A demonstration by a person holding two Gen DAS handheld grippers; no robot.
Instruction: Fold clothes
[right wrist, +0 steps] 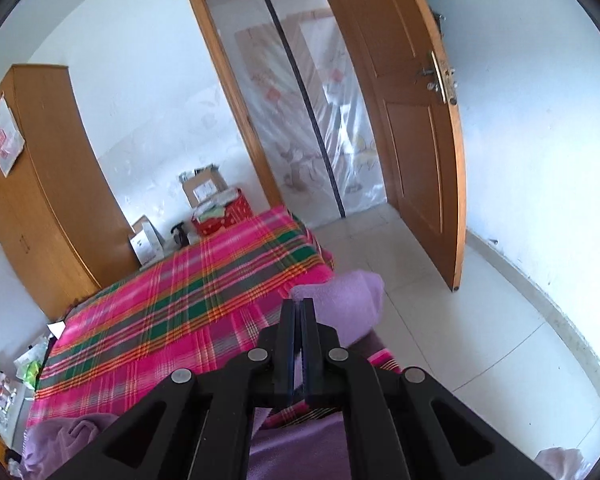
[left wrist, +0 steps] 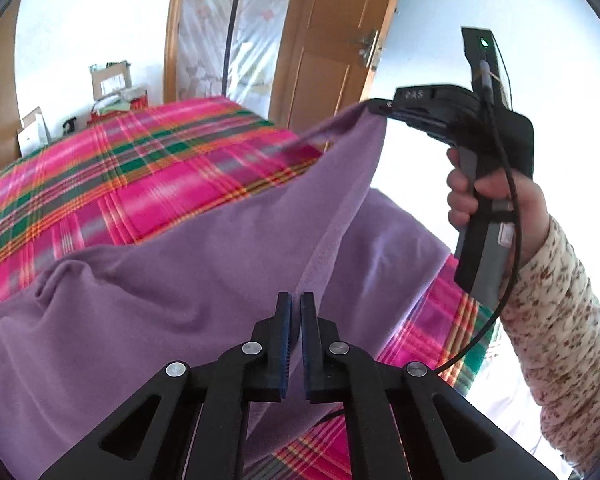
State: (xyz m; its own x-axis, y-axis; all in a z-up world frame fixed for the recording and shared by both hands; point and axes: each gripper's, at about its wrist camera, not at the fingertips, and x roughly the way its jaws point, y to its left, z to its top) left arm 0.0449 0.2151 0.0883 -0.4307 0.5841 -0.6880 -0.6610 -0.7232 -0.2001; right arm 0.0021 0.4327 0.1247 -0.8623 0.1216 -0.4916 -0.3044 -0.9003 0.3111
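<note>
Left wrist view, both tongs [left wrist: 296,300] [right wrist: 298,304] clamped on soft purple fleece garment [left wrist: 180,264], plaid bedspread [left wrist: 140,160] beneath.

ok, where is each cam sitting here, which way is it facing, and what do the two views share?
Left wrist: sits on the left gripper, looks across the purple garment toward the bed's plaid cover and door; shows its own shut fingers, plus the right gripper pinching a raised edge, held by the right hand.
Right wrist: sits on the right gripper, higher up, looks down the bed toward the doorway and wardrobe; shows only its own shut fingers.
Shared: garment, plaid cover, door, boxes.
</note>
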